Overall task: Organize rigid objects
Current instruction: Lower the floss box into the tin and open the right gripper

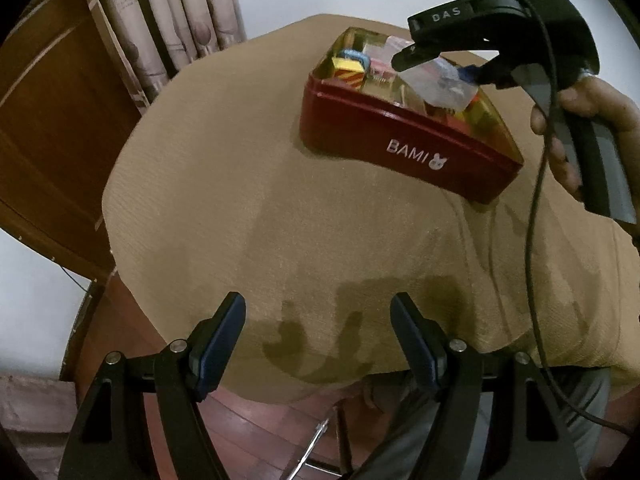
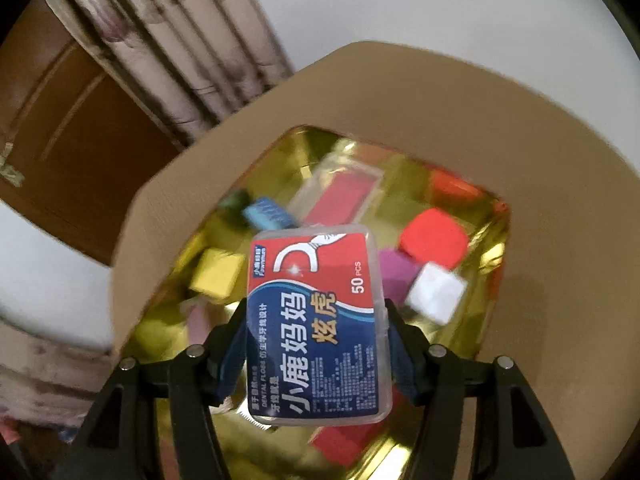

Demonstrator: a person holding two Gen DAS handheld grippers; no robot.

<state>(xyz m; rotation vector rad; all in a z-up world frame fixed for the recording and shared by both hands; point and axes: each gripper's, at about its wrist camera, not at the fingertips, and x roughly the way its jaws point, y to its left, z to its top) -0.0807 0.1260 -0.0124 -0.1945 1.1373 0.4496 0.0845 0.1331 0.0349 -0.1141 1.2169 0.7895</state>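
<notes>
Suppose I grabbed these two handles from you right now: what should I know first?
Right gripper: shut on the dental floss box, held above the red tin.
Left gripper: open, holding nothing, over bare tablecloth.
In the tin: a yellow block, a red block, a white block, a blue piece and another clear box.
Done: no loose pieces show on the cloth.
Left: probably lower the floss box into the tin, then release.

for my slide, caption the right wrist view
Right gripper holds a dental floss box above the gold-lined tin of coloured blocks.
</notes>
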